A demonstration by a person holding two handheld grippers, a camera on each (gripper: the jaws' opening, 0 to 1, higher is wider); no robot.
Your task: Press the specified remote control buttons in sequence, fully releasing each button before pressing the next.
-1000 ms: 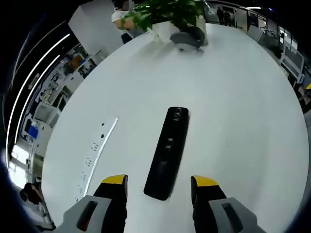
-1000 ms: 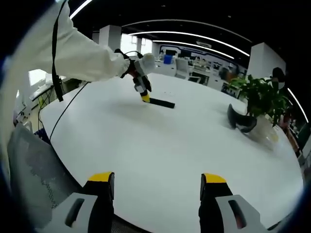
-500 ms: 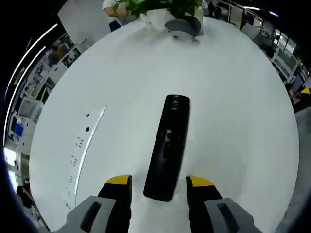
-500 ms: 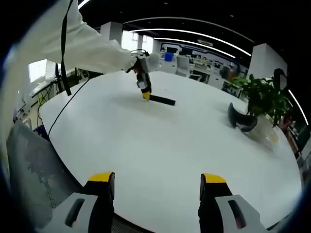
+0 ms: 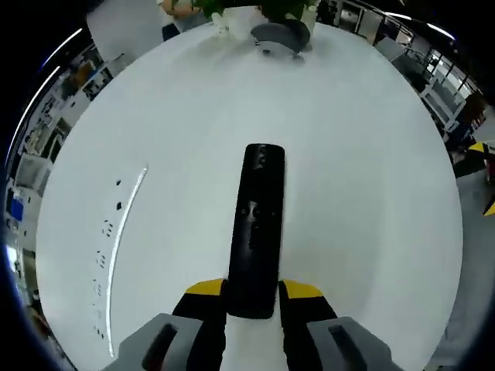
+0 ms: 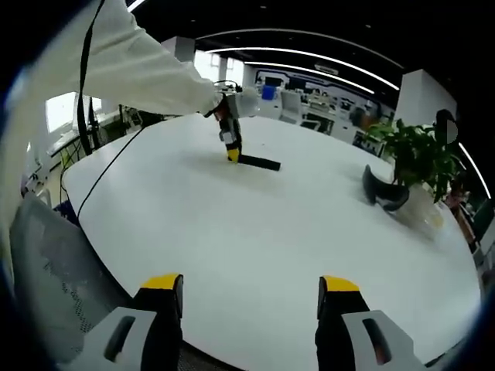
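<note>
A long black remote control (image 5: 259, 224) lies flat on the round white table (image 5: 371, 154), pointing away from me. My left gripper (image 5: 253, 290) has its yellow-tipped jaws pressed against both sides of the remote's near end, shut on it. From the right gripper view, the same remote (image 6: 261, 162) shows as a thin dark bar far across the table, with the left gripper (image 6: 231, 153) tipped down onto its left end, held by a white-sleeved arm (image 6: 131, 69). My right gripper (image 6: 251, 290) hovers open over the table's near edge, holding nothing.
A potted plant (image 6: 418, 154) and a dark curved object (image 6: 383, 189) stand at the table's far side. A strip of sockets (image 5: 116, 232) is set into the tabletop left of the remote. A mesh chair back (image 6: 54, 286) sits by the near edge.
The left gripper's jaws have narrowed from a wide gap to gripping the remote's near end, as the gripper moved forward over it. The right gripper stayed still.
</note>
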